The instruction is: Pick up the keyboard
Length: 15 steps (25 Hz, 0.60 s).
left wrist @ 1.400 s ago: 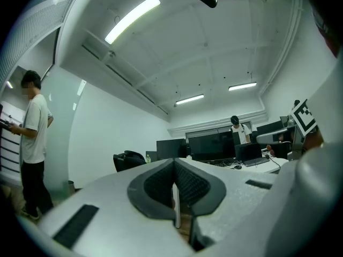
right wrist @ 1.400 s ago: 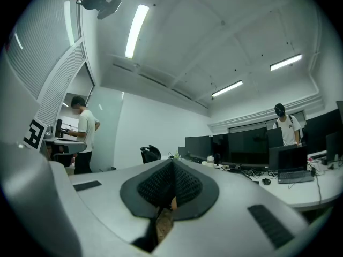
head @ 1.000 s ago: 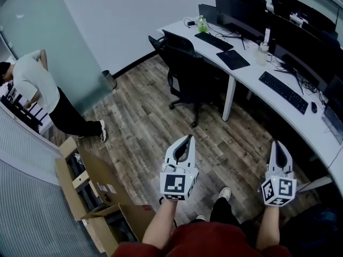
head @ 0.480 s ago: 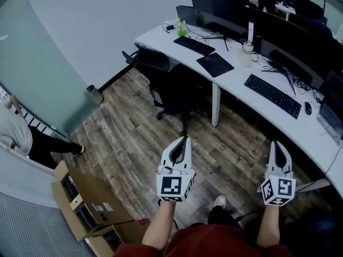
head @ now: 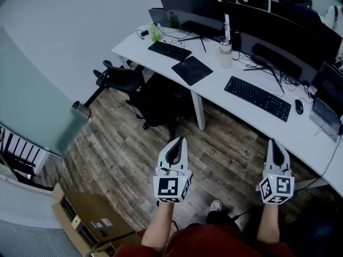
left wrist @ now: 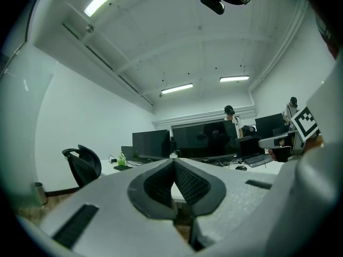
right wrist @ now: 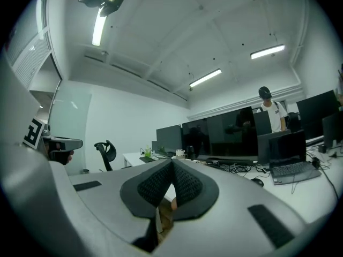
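Left gripper (head: pixel 178 141) and right gripper (head: pixel 273 142) are both clenched shut with nothing between their jaws; each gripper's own view shows the ribbed dark pads pressed together at the tip, and both point level toward the desk (head: pixel 213 90). They are held out side by side above the wood floor (head: pixel 120 143), well apart from the desk edge. The keyboard (head: pixel 257 98) lies flat on the white desk top, ahead of and above the right gripper in the head view. It is a long, slim, black full-size board with dark keys, set at a slant along the curved desk, in front of a row of dark monitors (head: pixel 198 12). A black mouse (head: pixel 298 106) sits just beside its right end. Farther left along the desk a black pad (head: pixel 192 70) lies near a second keyboard (head: pixel 169 51), also black and slim. A black chair (head: pixel 153 98) stands at the desk below them.
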### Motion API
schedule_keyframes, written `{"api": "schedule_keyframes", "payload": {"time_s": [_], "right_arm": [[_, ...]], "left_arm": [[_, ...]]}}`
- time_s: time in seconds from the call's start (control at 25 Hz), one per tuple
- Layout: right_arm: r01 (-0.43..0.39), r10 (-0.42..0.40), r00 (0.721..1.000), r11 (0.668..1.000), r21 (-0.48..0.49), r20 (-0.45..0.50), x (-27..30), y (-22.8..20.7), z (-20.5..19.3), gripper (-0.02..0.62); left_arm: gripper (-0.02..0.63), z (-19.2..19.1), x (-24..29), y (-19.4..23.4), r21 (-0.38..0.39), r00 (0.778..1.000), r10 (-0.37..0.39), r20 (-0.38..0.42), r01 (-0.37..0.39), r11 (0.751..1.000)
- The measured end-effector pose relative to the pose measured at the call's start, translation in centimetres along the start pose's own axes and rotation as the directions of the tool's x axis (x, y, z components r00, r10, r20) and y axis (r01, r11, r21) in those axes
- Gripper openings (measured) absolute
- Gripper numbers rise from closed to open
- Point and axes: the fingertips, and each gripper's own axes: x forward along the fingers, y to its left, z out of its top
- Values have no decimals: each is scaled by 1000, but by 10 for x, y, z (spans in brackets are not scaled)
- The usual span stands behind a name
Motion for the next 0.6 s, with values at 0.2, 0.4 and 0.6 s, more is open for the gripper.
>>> {"api": "schedule_keyframes", "payload": {"time_s": [0.2, 0.4, 0.6], "right_arm": [[45, -45, 999, 999, 23, -7, 22, -44, -5, -3], [86, -86, 996, 996, 30, -5, 32, -79, -4, -3], [149, -149, 989, 989, 27, 11, 29, -107, 4, -3]], "left_arm": [[3, -2, 53, -27, 8, 999, -46, -11, 47, 999], [3, 1, 91, -51, 25, 996, -92, -11, 92, 995], [3, 9, 120, -67, 27, 990, -144, 3, 144, 989]]}}
